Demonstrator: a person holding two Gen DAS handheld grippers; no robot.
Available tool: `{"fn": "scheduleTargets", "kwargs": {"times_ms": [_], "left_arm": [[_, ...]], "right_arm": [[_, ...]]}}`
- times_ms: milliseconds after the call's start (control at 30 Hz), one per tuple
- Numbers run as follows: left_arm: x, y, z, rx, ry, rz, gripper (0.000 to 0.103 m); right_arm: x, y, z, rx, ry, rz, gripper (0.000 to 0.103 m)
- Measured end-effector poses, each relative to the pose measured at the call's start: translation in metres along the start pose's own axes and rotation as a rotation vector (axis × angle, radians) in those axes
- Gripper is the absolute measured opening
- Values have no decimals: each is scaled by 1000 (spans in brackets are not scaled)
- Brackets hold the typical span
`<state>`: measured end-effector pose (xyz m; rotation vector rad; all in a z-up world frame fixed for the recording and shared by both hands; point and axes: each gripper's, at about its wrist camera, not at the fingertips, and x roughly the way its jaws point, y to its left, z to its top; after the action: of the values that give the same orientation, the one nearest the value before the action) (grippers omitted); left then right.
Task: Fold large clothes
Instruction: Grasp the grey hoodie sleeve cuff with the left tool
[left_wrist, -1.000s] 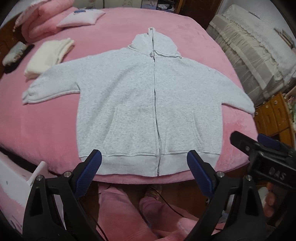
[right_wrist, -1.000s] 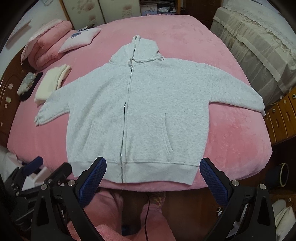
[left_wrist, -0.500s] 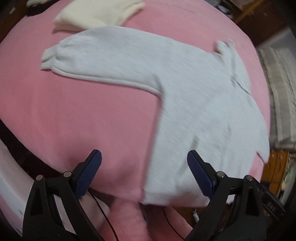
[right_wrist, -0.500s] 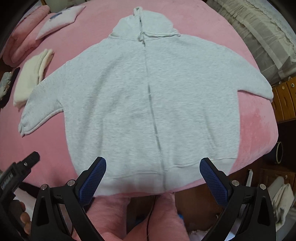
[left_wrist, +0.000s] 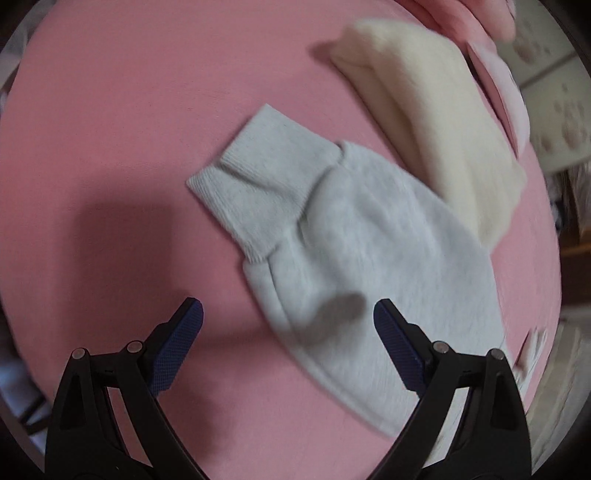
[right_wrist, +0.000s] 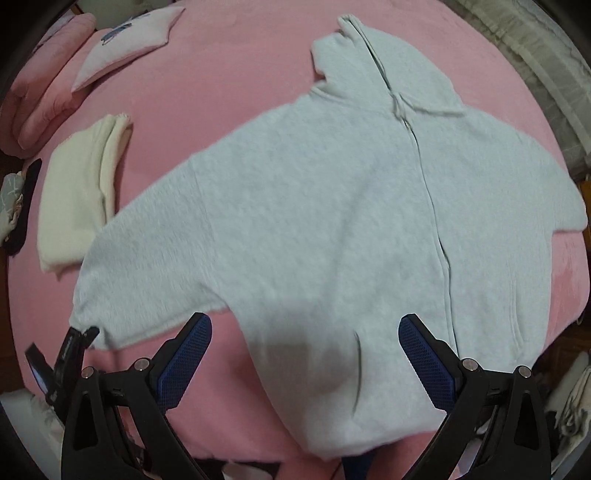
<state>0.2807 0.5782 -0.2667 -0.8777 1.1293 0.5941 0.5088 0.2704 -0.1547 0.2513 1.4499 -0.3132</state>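
Two grippers are at work, both spread wide with nothing between their pads. Nearest in the left wrist view, the left gripper (left_wrist: 288, 325) hangs low over the pink bed (left_wrist: 110, 129), its blue pads straddling the lower edge of a grey sleeve (left_wrist: 351, 251). The ribbed cuff (left_wrist: 258, 184) lies just ahead of that gripper and slightly left, apart from the pads. From the cuff the sleeve's long axis runs back toward the near right, so the gripper looks almost straight along it. Beyond the sleeve, touching or overlapping its far edge, lies a folded cream garment (left_wrist: 436, 122).

In the right wrist view the right gripper (right_wrist: 304, 354) hovers above the hem side of the grey hoodie (right_wrist: 332, 203), which is spread flat, front up, zip closed, hood pointing to the far side of the bed. Its left sleeve reaches out to the near left, where the left gripper's body (right_wrist: 62, 354) shows at the cuff end. A pillow (right_wrist: 125, 48) and rolled pink bedding (right_wrist: 44, 81) sit at the far left.

The left gripper is plainly the nearer one to the cuff; a likely next step is to pinch the cuff and carry the sleeve across the body.
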Motion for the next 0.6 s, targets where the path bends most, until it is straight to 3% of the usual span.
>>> {"fn": "scheduleTargets", "kwargs": {"times_ms": [67, 167, 200, 233, 267, 333, 367, 467, 600], "left_arm": [[10, 7, 7, -57, -40, -16, 92], [23, 9, 11, -95, -103, 19, 91], [26, 6, 12, -89, -133, 44, 86], [27, 3, 12, -74, -161, 62, 73], [27, -3, 5, -59, -179, 66, 49], [17, -20, -12, -23, -226, 92, 26], [12, -24, -16, -20, -253, 98, 21], [-26, -39, -38, 2, -411, 52, 19], [-93, -81, -92, 134, -623, -22, 19]], "right_arm": [[5, 22, 17, -26, -17, 18, 102], [15, 34, 31, -70, -35, 29, 102], [20, 35, 35, -90, -36, 30, 102], [24, 39, 39, -111, -36, 35, 102], [28, 36, 39, -125, -40, 40, 102], [34, 27, 37, -150, -48, 42, 102], [37, 26, 41, -162, -49, 49, 102], [39, 13, 45, -181, -59, 74, 102], [38, -29, 42, -188, -66, 92, 102]]}}
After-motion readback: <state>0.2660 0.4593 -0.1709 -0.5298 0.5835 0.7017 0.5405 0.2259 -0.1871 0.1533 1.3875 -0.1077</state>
